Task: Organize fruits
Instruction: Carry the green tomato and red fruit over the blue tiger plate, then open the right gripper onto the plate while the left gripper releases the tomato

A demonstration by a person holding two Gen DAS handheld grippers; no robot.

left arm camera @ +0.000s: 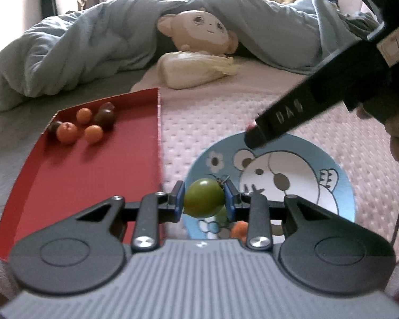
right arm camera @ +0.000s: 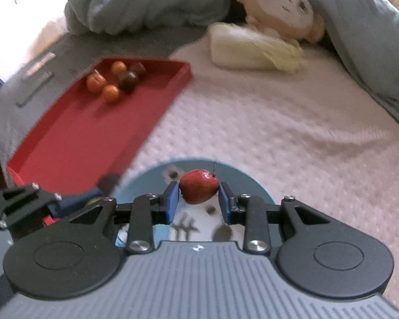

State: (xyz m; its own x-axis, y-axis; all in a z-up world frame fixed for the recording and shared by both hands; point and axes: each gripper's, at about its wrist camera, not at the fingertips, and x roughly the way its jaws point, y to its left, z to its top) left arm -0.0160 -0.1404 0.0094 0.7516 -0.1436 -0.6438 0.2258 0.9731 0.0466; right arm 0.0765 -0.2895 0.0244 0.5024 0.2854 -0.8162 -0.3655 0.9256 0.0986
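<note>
My left gripper (left arm camera: 204,198) is shut on a green tomato (left arm camera: 203,197), held just above the near edge of a round blue cartoon plate (left arm camera: 340,175). An orange fruit (left arm camera: 239,230) lies on the plate beneath it. My right gripper (right arm camera: 198,199) has its pads either side of a red tomato (right arm camera: 198,186) over the same plate (right arm camera: 250,183); a small gap shows on the right side. The right gripper's arm (left arm camera: 287,117) reaches over the plate's far edge in the left view. A red tray (left arm camera: 93,164) at the left holds several orange and dark fruits (left arm camera: 93,133).
The things lie on a pink textured bed cover (right arm camera: 279,122). A plush doll (left arm camera: 199,30), a cream pillow (left arm camera: 194,69) and a grey-blue duvet (left arm camera: 79,45) lie behind. A grey strip with flat items (right arm camera: 40,71) runs left of the tray.
</note>
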